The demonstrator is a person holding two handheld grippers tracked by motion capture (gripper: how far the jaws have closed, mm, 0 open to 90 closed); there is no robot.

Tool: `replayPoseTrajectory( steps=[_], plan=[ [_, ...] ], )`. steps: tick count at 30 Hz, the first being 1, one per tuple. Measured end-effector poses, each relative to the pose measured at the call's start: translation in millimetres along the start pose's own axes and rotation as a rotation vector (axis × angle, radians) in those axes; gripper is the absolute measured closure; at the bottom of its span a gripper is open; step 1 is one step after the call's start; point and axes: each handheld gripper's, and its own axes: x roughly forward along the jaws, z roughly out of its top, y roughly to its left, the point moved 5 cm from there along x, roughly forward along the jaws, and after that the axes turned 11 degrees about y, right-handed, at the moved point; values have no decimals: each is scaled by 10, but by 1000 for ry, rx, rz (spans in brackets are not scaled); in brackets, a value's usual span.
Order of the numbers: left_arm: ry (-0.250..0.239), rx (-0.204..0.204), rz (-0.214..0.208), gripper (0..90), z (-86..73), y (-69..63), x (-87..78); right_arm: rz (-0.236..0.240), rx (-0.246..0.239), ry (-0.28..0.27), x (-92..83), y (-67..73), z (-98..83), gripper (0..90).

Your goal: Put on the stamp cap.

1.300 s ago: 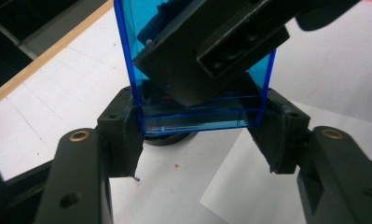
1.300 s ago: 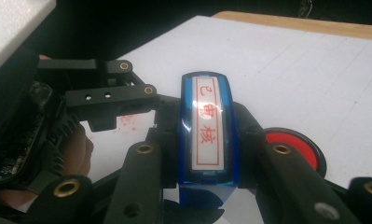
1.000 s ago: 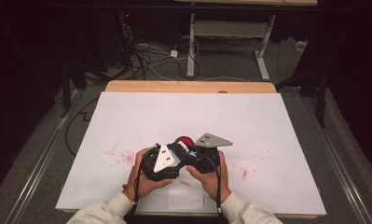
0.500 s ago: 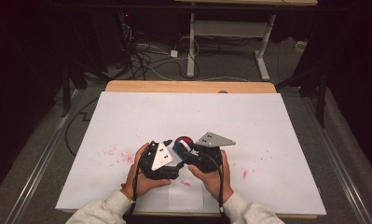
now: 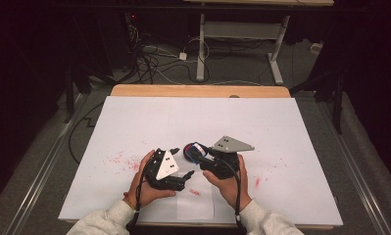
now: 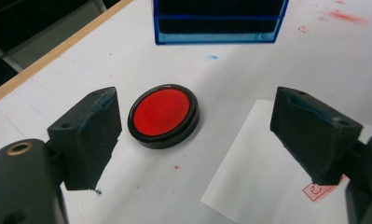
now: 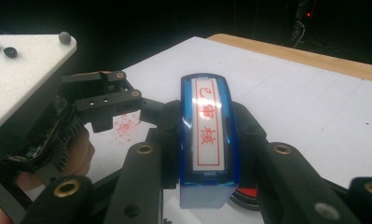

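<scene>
A round red ink pad (image 6: pixel 164 115) with a black rim lies on the white sheet between the fingers of my left gripper (image 6: pixel 200 133). Its jaws have just been opening and neither pad touches the ink pad. In the high view the left gripper (image 5: pixel 182 162) points right toward the ink pad (image 5: pixel 188 150). My right gripper (image 7: pixel 206 116) is shut on a blue stamp (image 7: pixel 207 140), its face with red characters turned up toward the camera. The stamp (image 5: pixel 198 148) hangs just above the ink pad, and the right gripper (image 5: pixel 204 157) meets the left one there.
A large white sheet (image 5: pixel 203 122) covers the wooden table, whose far edge (image 5: pixel 198 90) shows. A smaller paper slip (image 5: pixel 195 198) with a red stamp mark lies by the front edge. Red ink smudges (image 5: pixel 119 159) dot the sheet. Cables and desk legs (image 5: pixel 203 44) lie beyond.
The left gripper's jaws have spread wide and it has drawn back slightly to the left, leaving the ink pad lying on the sheet. The right gripper with the stamp has barely moved.
</scene>
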Motion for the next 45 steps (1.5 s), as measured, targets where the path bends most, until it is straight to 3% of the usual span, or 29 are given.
replayPoseTrajectory(
  steps=[9,17,32,45],
  plan=[
    [15,11,-9,160,-87,43,-55,-6,-12,4,-68,-51,11,698],
    [15,17,4,160,-147,95,-155,-19,-19,11,-130,-103,-2,697],
    [13,6,38,160,-366,255,-358,-28,-76,62,-226,-201,-25,697],
    [33,-48,50,161,-637,367,-515,-30,-108,99,-225,-266,-36,697]
  ],
)
